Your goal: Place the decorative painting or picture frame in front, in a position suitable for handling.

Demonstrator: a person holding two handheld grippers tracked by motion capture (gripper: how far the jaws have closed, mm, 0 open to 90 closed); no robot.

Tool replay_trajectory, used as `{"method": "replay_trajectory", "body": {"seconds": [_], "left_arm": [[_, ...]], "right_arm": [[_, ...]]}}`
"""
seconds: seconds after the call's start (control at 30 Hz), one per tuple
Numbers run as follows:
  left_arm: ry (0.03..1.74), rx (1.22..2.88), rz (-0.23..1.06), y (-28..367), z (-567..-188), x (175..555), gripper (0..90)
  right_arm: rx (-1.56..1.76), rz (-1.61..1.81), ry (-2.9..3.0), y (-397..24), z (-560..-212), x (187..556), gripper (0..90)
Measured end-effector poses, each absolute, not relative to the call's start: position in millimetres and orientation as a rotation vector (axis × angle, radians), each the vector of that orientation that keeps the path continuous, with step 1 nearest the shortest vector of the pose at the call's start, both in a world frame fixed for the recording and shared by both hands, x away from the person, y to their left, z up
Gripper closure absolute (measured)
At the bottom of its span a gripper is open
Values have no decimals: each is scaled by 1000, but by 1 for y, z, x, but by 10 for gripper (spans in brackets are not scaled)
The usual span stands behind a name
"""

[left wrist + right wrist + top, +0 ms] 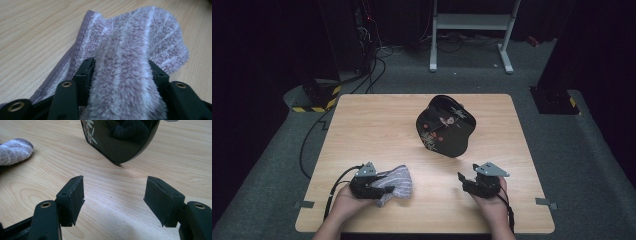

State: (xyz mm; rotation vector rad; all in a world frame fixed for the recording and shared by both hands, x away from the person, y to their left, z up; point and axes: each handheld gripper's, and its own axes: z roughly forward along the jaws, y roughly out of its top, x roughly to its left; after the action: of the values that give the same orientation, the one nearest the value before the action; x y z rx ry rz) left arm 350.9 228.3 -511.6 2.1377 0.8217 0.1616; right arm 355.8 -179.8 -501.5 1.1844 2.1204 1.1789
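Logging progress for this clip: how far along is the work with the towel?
Done: the left gripper has reached the striped towel and is shut on a raised fold. In hand: that grip, the towel otherwise lying on the table. Left: any lifting or moving. The right gripper is open over bare wood, the black tray untouched.

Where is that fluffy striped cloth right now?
The cloth lies at the table's near-left edge in the high view, bunched between the left tongs, left of the black tray.

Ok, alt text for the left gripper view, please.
A thick fold of a fluffy grey-and-white striped cloth is squeezed between the left gripper's two black jaws, which rise from the bottom. The rest of the cloth, with a stitched hem, lies on the light wooden table.
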Motion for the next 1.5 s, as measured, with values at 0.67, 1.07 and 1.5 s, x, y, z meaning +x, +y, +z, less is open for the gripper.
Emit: {"method": "replay_trajectory", "body": {"seconds": [0.67,1.07,1.5], "left_arm": [[972,1913,569,273,-484,344,607],[1173,1879,728,300,-498,354,566],[1236,1871,674,304,-505,361,335]], "right_arm": [[1175,1190,2122,-179,-502,356,333],[1174,1187,2147,-178,-502,359,290],[1194,1268,2070,-177,-493,358,243]]}}
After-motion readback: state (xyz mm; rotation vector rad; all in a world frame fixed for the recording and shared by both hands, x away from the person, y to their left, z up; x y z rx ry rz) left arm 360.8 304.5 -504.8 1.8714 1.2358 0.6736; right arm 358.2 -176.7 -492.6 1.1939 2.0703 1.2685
